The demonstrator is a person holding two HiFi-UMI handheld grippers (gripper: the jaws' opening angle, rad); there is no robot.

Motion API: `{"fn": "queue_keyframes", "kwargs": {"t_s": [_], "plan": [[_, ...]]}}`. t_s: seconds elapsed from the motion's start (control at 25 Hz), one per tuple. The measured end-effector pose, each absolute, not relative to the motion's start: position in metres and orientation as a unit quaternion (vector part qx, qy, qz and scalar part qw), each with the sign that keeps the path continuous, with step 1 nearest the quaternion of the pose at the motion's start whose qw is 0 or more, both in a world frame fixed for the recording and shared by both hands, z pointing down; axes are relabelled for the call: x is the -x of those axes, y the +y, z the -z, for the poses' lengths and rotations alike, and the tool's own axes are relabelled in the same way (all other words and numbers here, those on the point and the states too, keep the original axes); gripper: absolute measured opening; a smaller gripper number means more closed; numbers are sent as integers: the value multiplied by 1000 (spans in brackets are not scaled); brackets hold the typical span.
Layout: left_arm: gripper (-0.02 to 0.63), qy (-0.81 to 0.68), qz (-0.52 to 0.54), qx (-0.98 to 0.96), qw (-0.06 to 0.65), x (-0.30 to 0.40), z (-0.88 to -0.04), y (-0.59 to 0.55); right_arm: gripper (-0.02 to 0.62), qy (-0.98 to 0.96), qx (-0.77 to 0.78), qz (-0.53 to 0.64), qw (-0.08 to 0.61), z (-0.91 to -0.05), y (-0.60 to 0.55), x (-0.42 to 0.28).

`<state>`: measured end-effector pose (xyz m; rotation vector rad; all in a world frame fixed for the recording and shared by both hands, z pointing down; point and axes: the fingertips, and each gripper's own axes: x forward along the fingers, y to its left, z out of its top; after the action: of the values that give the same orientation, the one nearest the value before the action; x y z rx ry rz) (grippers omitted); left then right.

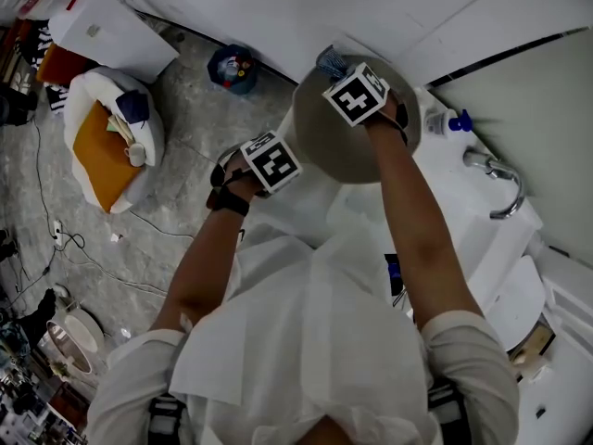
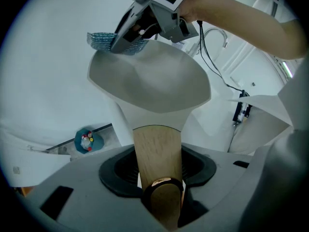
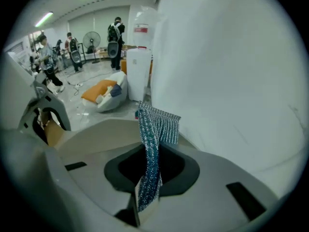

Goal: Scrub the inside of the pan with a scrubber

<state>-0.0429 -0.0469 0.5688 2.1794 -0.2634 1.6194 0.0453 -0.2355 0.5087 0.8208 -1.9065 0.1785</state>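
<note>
A grey pan [image 1: 345, 142] is held up in the air, its light inside [image 2: 154, 86] facing the left gripper view. My left gripper [image 2: 159, 180] is shut on the pan's wooden handle [image 2: 157, 153]; in the head view its marker cube shows at the left gripper [image 1: 271, 163]. My right gripper [image 1: 347, 77] hovers at the pan's far rim, shut on a blue mesh scrubber [image 3: 150, 144]. The scrubber [image 2: 104, 38] sticks out over that rim. Whether it touches the pan I cannot tell.
A white sink counter [image 1: 482, 239] with a chrome faucet [image 1: 496, 188] and a blue-capped bottle [image 1: 457, 121] lies to the right. On the floor are a white beanbag with an orange cushion [image 1: 107, 142] and a small blue toy [image 1: 234, 68]. People stand far off [image 3: 72, 45].
</note>
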Motion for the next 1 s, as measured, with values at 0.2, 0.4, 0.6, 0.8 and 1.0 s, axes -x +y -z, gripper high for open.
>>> {"fn": "queue_keyframes", "kwargs": {"t_s": [0.2,0.4,0.6,0.8,1.0], "plan": [[213,-103,-571,-789,203,43,-568,-47,46,-849,-233,-122,458,-500,-178,-3],[228,-113,-555,-803,187,46,-558,-49,46,-875,-180,-151,424,-482,-110,-13],[233,-138,-505,-828,202,51,-528,-53,46,-878,-253,-183,362,-450,-65,-62],[192,-202,-420,-867,176,54,-467,-83,46,-869,-399,-206,207,-399,-56,-123],[42,-295,-233,-922,91,40,-357,-128,46,-830,-528,-174,34,-336,-55,-185]]}}
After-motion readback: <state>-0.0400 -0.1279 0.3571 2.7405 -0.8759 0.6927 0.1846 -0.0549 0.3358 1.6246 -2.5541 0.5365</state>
